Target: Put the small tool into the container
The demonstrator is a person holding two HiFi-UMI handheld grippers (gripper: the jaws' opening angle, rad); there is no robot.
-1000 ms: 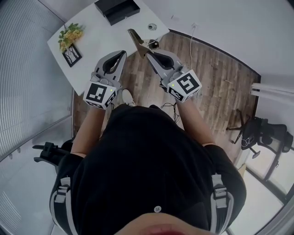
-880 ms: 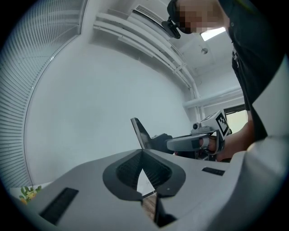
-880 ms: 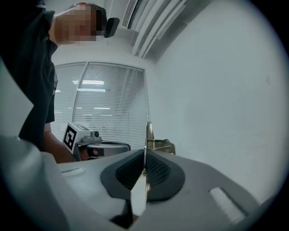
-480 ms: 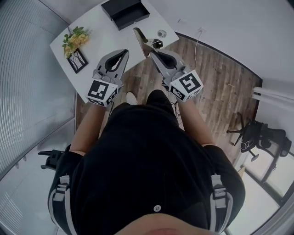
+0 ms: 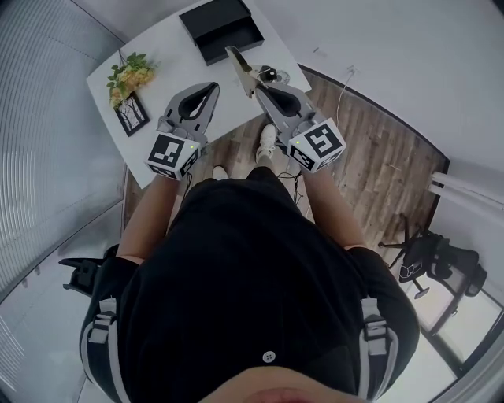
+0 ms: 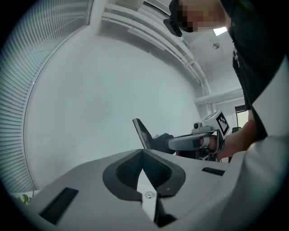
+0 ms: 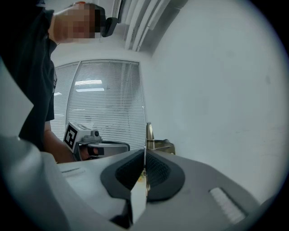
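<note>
Now the right gripper (image 5: 259, 87) has its jaws closed on the small tool (image 5: 239, 68), a thin flat piece of tan, brass-like colour with a wedge shape that is wider toward its free end. In the right gripper view the tool (image 7: 148, 133) stands up as a narrow strip out of the dark ribbed pads, which press on it from both sides. The left gripper (image 5: 208, 89) has its jaws closed together, with nothing between them; its grey shell is smooth and its pads are also ribbed.

The tool is in the air above the near edge of the table (image 5: 169, 55), just beside the near right corner of the container (image 5: 206, 17) and not inside it. The container is a black, shallow, rectangular box with straight edges and an open top. Between the two grippers there is free room over the table edge.

The table is white, smooth and matt. On its left part lie yellow flowers (image 5: 128, 73) and a small dark picture frame (image 5: 131, 114), well apart from the container. A small round object (image 5: 272, 75) sits near the right edge. Under the table is a wooden floor (image 5: 370, 157) of brown planks, with a black office chair (image 5: 429, 260) far to the right. White blinds (image 7: 106, 94) and a plain white wall (image 6: 113, 90) close the room.
</note>
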